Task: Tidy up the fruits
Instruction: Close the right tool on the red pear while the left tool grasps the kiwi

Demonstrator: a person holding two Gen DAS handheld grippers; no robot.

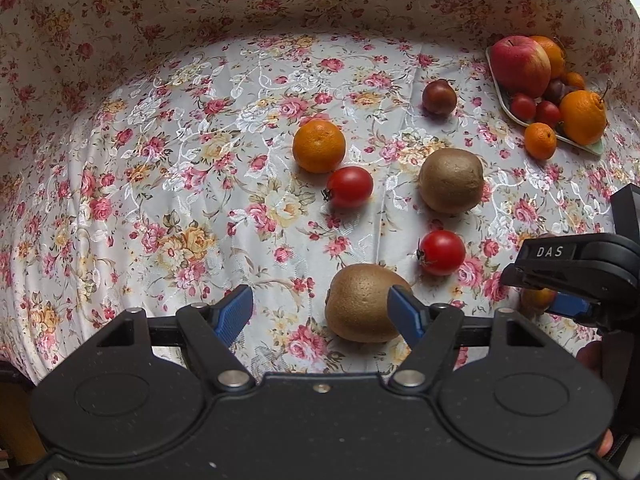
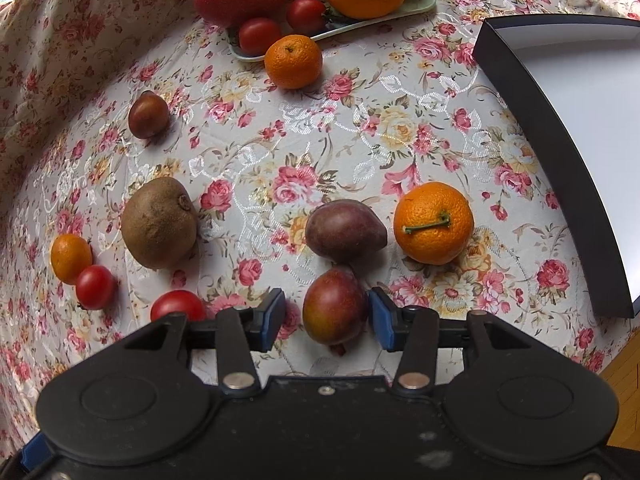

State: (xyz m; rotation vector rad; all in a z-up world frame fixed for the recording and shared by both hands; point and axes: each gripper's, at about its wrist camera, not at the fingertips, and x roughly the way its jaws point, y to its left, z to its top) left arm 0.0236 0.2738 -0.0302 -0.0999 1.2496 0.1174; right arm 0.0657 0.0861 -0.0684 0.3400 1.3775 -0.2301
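My right hand-held gripper [image 2: 327, 315] points down with its jaws spread wide, released; a reddish plum [image 2: 335, 306] lies between the pads on the tabletop [image 2: 360, 132], and whether the right pad touches it I cannot tell. Just beyond it lies a second plum [image 2: 345, 230], a mandarin [image 2: 433, 223] to its right. My left hand-held gripper [image 1: 320, 310] is also released, a kiwi [image 1: 362, 302] beneath its right finger.

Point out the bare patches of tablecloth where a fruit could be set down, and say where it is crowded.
Free: the wide stretch of tablecloth left of the mandarin, and the middle strip between the plate and the dark plum, bordered by the black tray. Crowded: the heaped plate, and the cluster around the kiwi and tomatoes.
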